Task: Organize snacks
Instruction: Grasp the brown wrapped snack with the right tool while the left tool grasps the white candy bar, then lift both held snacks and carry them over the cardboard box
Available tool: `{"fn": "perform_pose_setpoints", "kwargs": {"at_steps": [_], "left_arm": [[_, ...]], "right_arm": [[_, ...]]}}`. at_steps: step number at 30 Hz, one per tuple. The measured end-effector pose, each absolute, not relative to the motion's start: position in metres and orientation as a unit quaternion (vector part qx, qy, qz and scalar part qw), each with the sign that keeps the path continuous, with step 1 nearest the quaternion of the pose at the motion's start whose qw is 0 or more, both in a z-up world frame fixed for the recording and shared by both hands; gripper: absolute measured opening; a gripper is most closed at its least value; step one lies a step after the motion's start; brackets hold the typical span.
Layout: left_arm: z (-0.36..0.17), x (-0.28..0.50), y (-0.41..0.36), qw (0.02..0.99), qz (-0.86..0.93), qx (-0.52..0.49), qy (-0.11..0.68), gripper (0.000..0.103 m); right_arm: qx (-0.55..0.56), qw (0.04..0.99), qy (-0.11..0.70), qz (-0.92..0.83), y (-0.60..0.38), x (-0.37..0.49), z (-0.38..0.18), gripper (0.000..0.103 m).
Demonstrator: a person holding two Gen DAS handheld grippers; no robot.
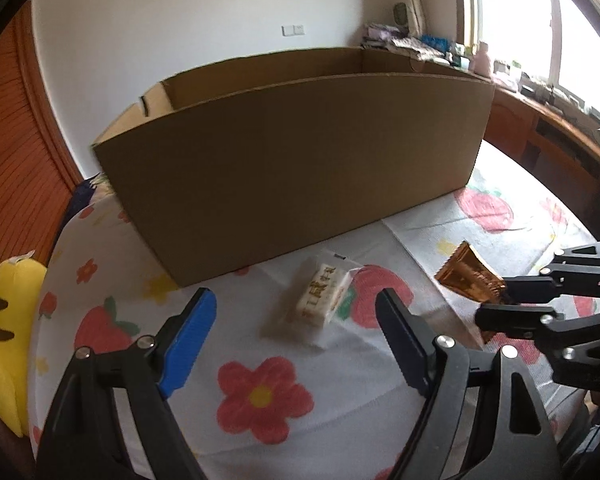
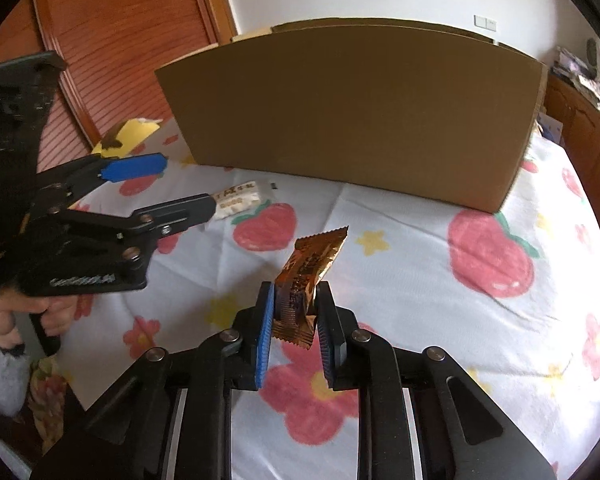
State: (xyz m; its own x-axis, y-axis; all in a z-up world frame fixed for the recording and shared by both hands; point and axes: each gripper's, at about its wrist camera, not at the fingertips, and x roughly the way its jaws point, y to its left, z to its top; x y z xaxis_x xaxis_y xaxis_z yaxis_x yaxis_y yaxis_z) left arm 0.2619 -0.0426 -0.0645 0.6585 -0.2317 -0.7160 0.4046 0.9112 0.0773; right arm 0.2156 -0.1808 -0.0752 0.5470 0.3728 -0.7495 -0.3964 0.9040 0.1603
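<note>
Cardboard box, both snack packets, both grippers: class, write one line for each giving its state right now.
Cardboard box: upright on the bed, top open.
White snack packet: lying flat on the sheet, untouched.
Brown snack packet: pinched, lifted off the sheet.
Left gripper: open, empty.
Right gripper: shut on the brown snack packet.

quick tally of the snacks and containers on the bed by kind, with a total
Shiny bronze foil snack packet, held in the right gripper: 1
White wrapped snack with gold print, lying on the floral sheet ahead of the open left gripper: 1
Large brown cardboard box: 1
Total: 3
</note>
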Motion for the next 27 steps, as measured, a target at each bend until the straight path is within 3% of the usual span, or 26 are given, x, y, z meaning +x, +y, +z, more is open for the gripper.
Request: {"fn": "perform_pose_setpoints", "kwargs": {"at_steps": [6,10,14,19,23,27], "left_arm": [[-0.07,0.273,-0.056,0.893,-0.183,0.137,0.387,0.069],[-0.073,0.279,-0.06,0.886,-0.187,0.14,0.401,0.049],[-0.076,0.28,-0.063,0.881,-0.188,0.148,0.408,0.041],[-0.079,0.277,-0.062,0.881,-0.187,0.148,0.409,0.04],[-0.079,0.272,-0.059,0.88,-0.19,0.144,0.411,0.021],[-0.076,0.264,-0.053,0.885,-0.187,0.136,0.405,0.02]], "right_arm": [[0.003,0.881,0.416,0.226,-0.192,0.21,-0.073,0.018],[0.002,0.884,0.41,0.225,-0.197,0.208,-0.074,0.018],[0.004,0.885,0.405,0.23,-0.2,0.208,-0.074,0.019],[0.013,0.883,0.403,0.239,-0.205,0.205,-0.073,0.019],[0.019,0.884,0.4,0.244,-0.21,0.202,-0.07,0.019],[0.02,0.884,0.399,0.245,-0.212,0.202,-0.07,0.019]]}}
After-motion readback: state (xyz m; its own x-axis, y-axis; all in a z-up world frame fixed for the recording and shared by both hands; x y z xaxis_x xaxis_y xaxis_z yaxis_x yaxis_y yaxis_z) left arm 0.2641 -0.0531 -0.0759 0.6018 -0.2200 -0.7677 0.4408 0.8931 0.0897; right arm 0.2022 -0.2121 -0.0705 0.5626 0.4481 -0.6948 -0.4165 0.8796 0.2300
